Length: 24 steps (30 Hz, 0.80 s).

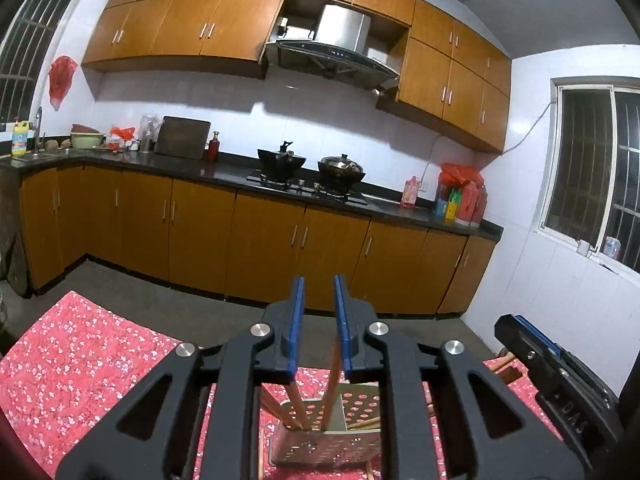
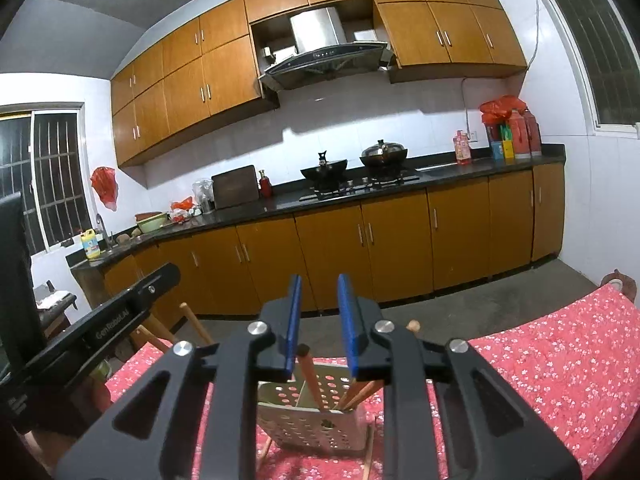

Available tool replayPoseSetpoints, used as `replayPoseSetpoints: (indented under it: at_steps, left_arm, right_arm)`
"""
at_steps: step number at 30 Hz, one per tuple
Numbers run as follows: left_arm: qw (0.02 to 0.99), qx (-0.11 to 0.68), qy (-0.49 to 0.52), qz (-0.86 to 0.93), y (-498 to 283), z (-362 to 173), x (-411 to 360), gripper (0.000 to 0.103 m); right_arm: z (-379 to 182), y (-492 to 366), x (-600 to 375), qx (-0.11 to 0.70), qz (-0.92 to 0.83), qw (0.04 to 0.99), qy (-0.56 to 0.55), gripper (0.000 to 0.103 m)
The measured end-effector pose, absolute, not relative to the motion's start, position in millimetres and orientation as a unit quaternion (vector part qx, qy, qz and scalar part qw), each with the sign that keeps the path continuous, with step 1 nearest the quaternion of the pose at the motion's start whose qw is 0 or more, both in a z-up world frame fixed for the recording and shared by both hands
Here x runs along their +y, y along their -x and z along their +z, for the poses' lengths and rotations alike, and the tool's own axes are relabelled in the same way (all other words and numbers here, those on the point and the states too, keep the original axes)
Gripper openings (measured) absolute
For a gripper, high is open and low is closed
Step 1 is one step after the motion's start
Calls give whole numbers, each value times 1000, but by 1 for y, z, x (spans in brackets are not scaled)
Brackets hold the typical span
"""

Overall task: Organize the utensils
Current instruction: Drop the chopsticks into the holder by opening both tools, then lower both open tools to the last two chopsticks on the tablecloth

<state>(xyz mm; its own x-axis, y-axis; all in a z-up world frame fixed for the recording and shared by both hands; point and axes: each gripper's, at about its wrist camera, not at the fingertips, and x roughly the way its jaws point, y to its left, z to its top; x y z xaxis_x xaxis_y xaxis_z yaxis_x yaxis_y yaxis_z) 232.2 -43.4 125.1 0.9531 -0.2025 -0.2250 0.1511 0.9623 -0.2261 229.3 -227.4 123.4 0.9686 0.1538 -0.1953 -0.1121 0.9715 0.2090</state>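
Holder (image 1: 320,446): perforated sheet metal, brushed, dull sheen. Chopsticks (image 1: 330,392): wood, smooth, reddish-brown. Tablecloth (image 1: 80,360): printed cloth, red floral, matt. Left gripper (image 1: 319,324): black matt plastic body, blue matt pads (image 1: 298,320), shiny metal pivot bolts. Right gripper (image 2: 320,322): same black plastic, blue pads, metal bolts. Cabinets (image 1: 200,220): wood-look laminate, satin, metal handles. Counter (image 1: 224,164): black, glossy. Hood (image 1: 340,44): stainless steel, glossy glass front. Wall tiles (image 1: 320,120): white, glossy. Floor (image 1: 160,300): grey, rough matt.

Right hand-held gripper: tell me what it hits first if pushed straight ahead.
Probably nothing close: the right hand-held gripper points over the perforated holder and floor toward the lower cabinet doors. Depth is unclear.
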Motion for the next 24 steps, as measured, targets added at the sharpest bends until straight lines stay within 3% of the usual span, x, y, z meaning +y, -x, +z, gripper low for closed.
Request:
replayPoseSetpoints:
  at_steps: [7,12,16,20,24]
  left_arm:
    - [983,103,121,-97,-204,138,-26,16]
    - [982,106,135,-81,-171,129,5,22]
    - [979,150,126,-61,-164,97,20,22]
    - [962,244,104,-63,-172,43,20,22]
    - [940,316,87,-95,-172,-4,3,22]
  right_arm:
    - [138,-191,-239,70,55,991,-102,22]
    - [114,-167,-265,99,11,989,-111,28]
    - [58,-177,-286,200,-23,973,-112,28]
    - [-9,-189,-283,319,3,938,-135,28]
    - [-49,-189,-255,376,51,916,-131,26]
